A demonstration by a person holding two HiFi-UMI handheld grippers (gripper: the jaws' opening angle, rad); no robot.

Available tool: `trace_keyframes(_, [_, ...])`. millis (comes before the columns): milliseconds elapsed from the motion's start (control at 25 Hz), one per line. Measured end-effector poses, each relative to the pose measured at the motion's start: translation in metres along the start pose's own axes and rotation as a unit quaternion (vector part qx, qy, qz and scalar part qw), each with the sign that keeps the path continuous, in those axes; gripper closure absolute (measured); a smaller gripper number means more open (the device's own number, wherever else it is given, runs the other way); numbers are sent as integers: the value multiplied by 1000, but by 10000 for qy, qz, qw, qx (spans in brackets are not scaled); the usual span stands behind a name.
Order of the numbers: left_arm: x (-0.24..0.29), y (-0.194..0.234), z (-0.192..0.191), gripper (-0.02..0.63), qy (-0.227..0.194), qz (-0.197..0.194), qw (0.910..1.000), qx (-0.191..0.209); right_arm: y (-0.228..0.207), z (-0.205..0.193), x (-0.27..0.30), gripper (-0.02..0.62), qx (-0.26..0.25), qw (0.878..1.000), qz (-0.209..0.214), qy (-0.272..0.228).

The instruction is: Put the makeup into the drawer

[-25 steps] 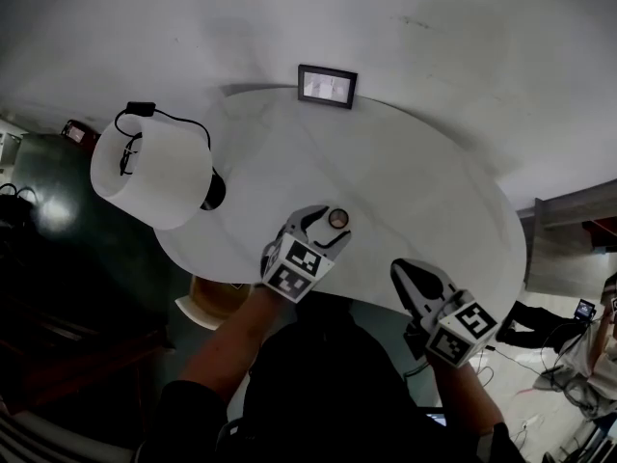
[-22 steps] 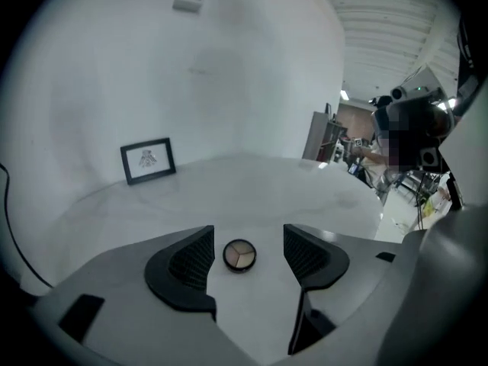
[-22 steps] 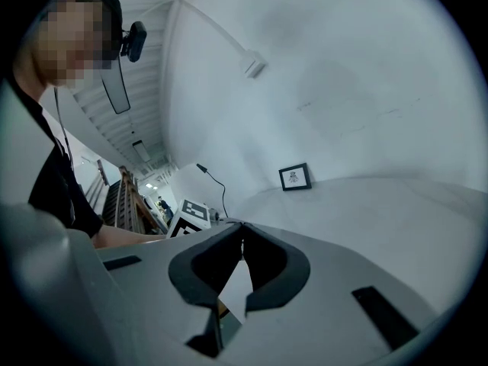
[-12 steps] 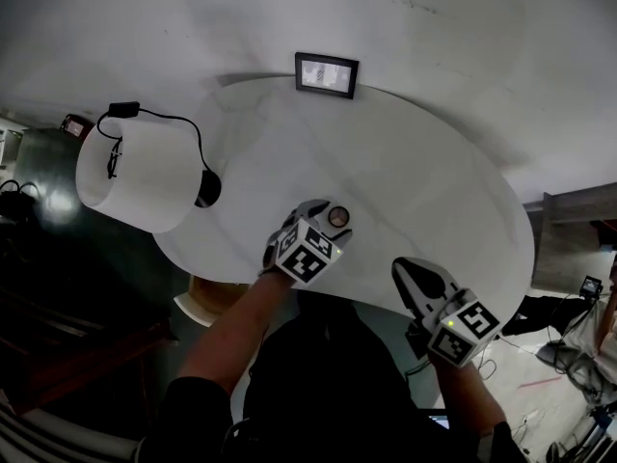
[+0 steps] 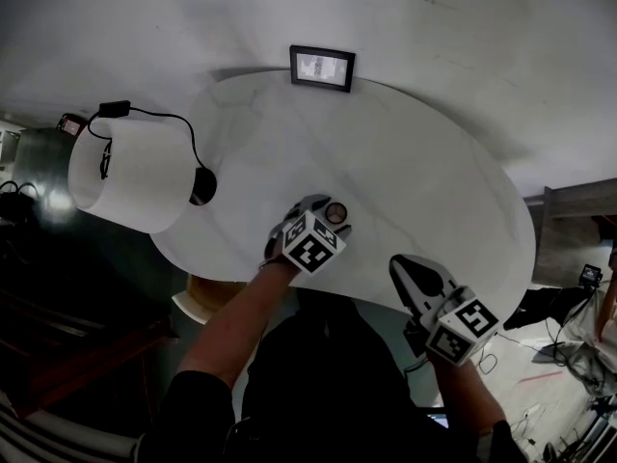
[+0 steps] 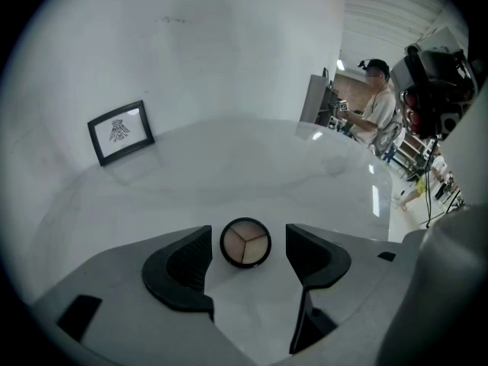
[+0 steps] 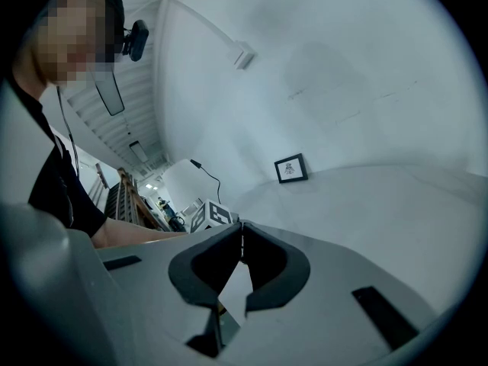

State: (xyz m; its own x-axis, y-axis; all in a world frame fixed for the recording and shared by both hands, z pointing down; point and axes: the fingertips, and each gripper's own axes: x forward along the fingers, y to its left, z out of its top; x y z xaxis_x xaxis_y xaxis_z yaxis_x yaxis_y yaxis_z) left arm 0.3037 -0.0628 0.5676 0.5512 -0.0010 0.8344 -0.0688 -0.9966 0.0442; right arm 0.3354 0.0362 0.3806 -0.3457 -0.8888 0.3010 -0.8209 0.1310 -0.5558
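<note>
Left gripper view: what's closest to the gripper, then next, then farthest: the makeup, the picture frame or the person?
1. Makeup: on the table, inside the left gripper, whose jaws have just been opening and don't touch it.
2. Picture frame: back left, at the table's far edge.
3. Person: back right, beyond the table.

White wall (image 5: 434, 27), oval table (image 5: 415, 191), lamp (image 5: 125, 174), pic frame (image 5: 322, 68), prob. dark floor (image 5: 48, 258)

A white rounded table (image 5: 424, 191) is set against a pale wall (image 5: 463, 27). A small black-framed picture (image 5: 322, 68) is propped upright at its far edge. A white lampshade (image 5: 127, 174) is seen at the table's left edge, with a black cable (image 5: 154, 114) draped over it.
</note>
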Motion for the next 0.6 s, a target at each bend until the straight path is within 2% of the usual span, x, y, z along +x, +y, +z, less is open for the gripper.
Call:
trace_keyframes(120, [3, 1, -3, 296, 65, -12, 10000, 7, -4, -7, -4, 578, -156, 9998, -86, 134])
trace_keyframes(320, [11, 1, -5, 296, 155, -26, 9999, 61, -5, -8, -7, 578, -84, 9998, -148, 128])
trace_keyframes(600, [16, 1, -4, 299, 274, -42, 9996, 114, -4, -3, -9, 578, 21, 10000, -26, -18])
